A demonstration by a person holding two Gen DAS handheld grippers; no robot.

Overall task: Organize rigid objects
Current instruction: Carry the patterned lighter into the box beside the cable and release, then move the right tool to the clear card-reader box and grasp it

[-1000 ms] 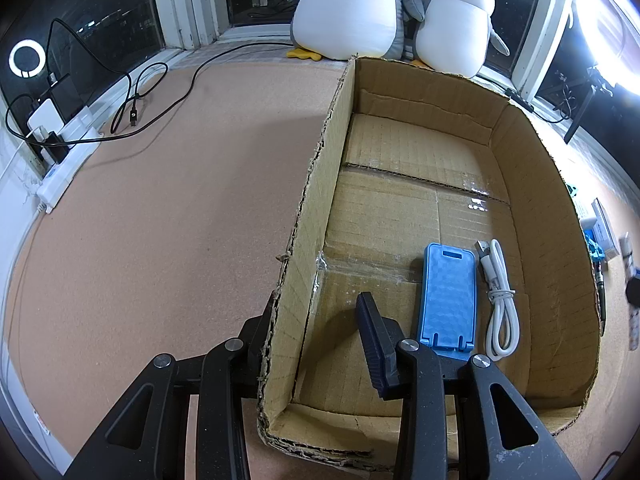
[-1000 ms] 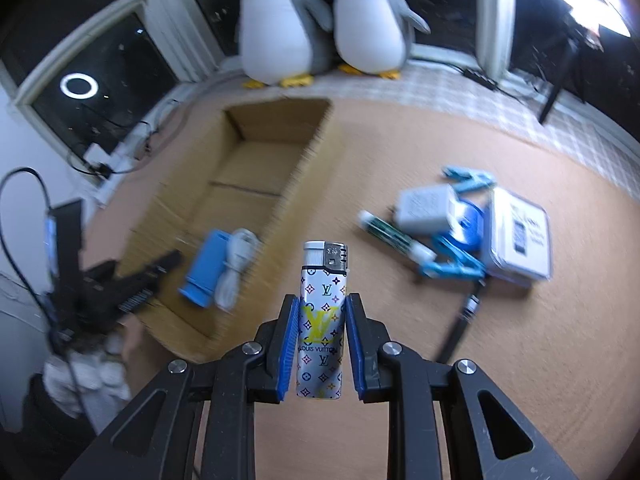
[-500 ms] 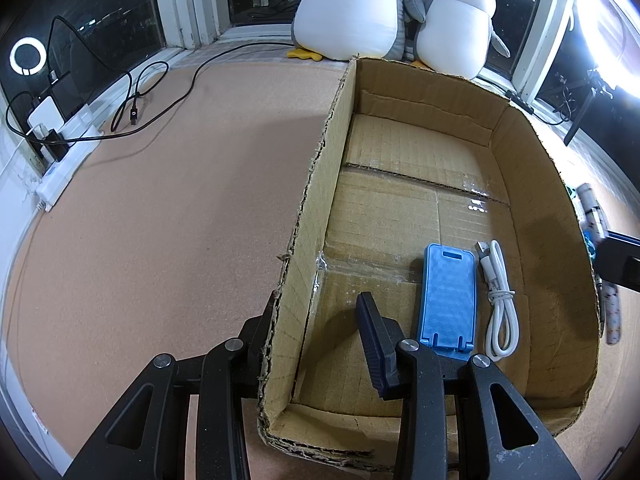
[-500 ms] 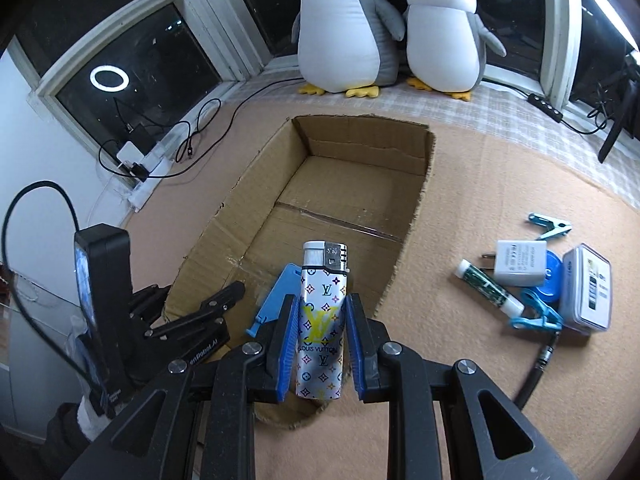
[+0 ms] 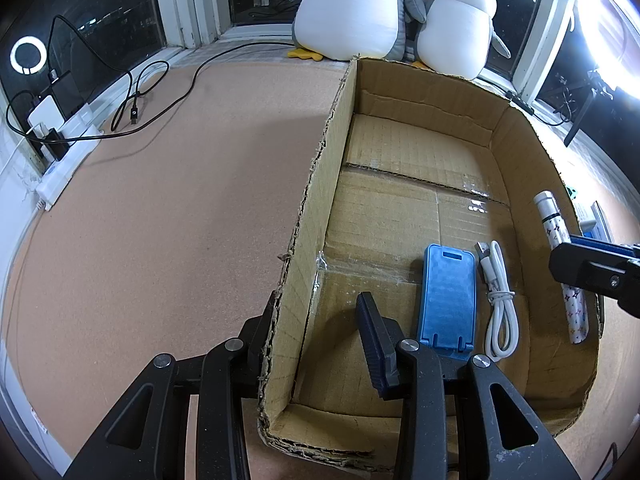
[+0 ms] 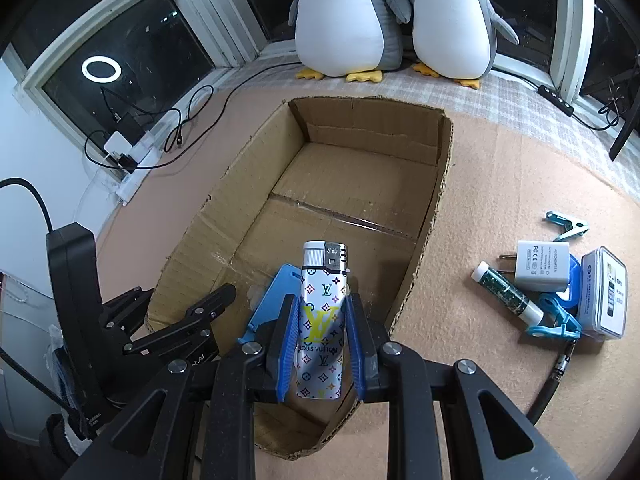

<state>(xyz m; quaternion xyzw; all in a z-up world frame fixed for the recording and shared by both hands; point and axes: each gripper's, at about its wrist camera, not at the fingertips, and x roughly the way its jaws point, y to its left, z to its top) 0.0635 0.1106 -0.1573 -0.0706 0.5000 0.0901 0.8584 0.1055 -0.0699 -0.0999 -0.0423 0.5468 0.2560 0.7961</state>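
We saw the right gripper clamped on a lighter, white with coloured monogram print and a silver top, held upright between the blue pads, above the near end of the cardboard box. In the left wrist view the same lighter showed at the right wall of the box, with the right gripper's black body crossing it. The left gripper straddled the box's left wall: one finger outside on the cork surface, the other finger inside the box. Its jaws were at their narrowest, closed on that wall as far as we could tell. Inside the box lay a blue phone stand flat on the floor, and just beside it on the right a coiled white USB cable. Outside the box to the right, on the cork, we noted a white charger plug, a green glue stick, a white flat case, a blue clip, a pale blue clip further back, and a black cable end. Two plush penguins sat at the window behind the box. A power strip with black cords sat at the left edge.
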